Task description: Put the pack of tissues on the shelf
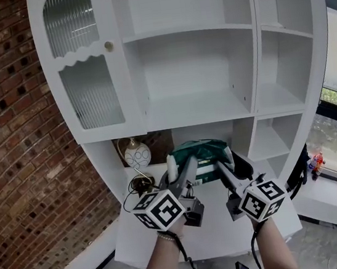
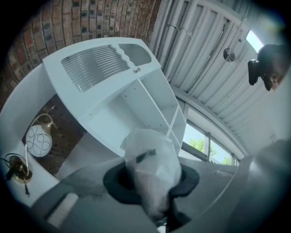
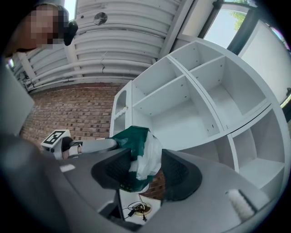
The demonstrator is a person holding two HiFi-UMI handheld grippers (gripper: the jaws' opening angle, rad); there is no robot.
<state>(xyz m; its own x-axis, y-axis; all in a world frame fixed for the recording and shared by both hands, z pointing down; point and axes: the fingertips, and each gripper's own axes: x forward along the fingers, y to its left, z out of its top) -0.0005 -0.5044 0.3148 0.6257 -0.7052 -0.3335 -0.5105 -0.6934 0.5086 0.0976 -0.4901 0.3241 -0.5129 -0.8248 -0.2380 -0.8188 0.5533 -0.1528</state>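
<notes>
Step now: carrying the pack of tissues toward the shelf; not put down yet.
Where the pack is: low in the middle of the head view, up in the air. Just above the tabletop, in front of the dark gap under the big white shelf. Green and white, a bit squashed.
Left hand-held gripper: pinching the white plastic end of the pack, jaws tight on it (easy to see in the left gripper view, where the wrap fills the middle).
Right hand-held gripper: jaws apart, with the green and white end of the pack sitting between them. Pads right beside the wrap on both sides, but no clear squeeze.
Shelf: wide open boxes in the upper middle of the head view, with nothing in them. Glass door at the upper left, shut.
Nearby things: a round white ball with swirls just left of the pack, and a brick wall down the left side.
Next move, as a guess: get a firm hold on the right side. Then lift up and push forward until the pack is over a shelf board. Set down flat, then let go with both.
Watch out for: soft wrap slipping out of the pinch, or a bump on the shelf edge on the way up.
</notes>
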